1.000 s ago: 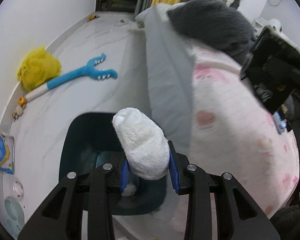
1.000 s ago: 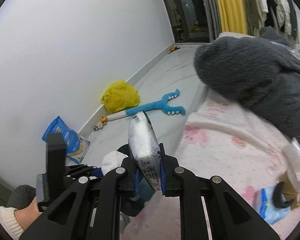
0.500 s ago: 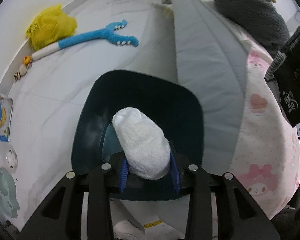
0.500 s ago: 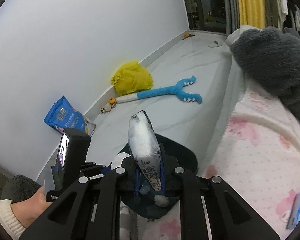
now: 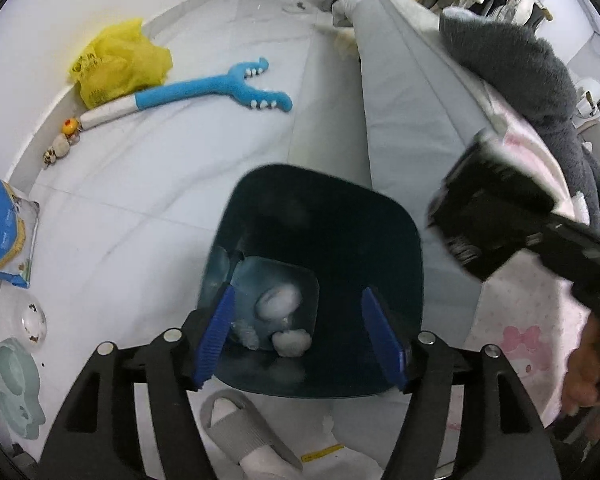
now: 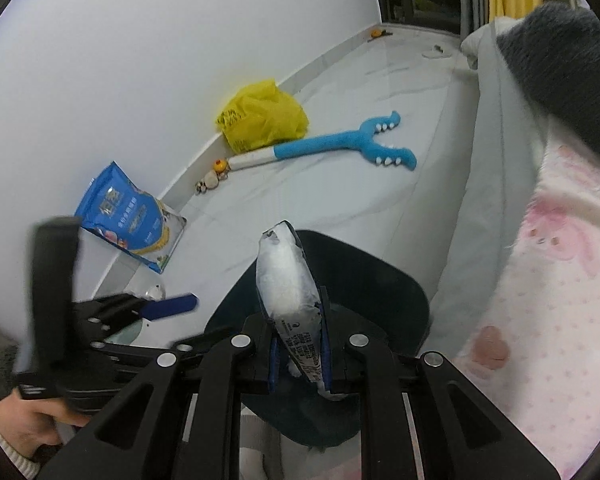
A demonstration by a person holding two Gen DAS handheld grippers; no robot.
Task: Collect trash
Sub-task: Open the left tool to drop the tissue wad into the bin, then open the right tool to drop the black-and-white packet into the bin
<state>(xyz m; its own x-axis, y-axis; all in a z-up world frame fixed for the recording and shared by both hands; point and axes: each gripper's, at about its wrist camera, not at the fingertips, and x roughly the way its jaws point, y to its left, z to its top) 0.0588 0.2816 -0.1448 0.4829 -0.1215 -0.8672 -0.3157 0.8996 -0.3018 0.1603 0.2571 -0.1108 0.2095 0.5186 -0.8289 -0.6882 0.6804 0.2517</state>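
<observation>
Right wrist: right claw (image 6: 300,354) clamps silver packet (image 6: 290,292), print prob. unreadable; left claw (image 5: 300,338) apart over bin (image 5: 380,232).

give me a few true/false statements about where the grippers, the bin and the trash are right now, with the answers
1. The left gripper is open with nothing between its fingers. True.
2. The right gripper is empty. False: it is shut on a silver wrapper.
3. White wads lie at the bottom of the dark bin. True.
4. The bin stands on the pink bedding. False: it stands on the pale floor beside the bed.
5. The blue plush toy is inside the bin. False: it lies on the floor near the yellow bag.
</observation>
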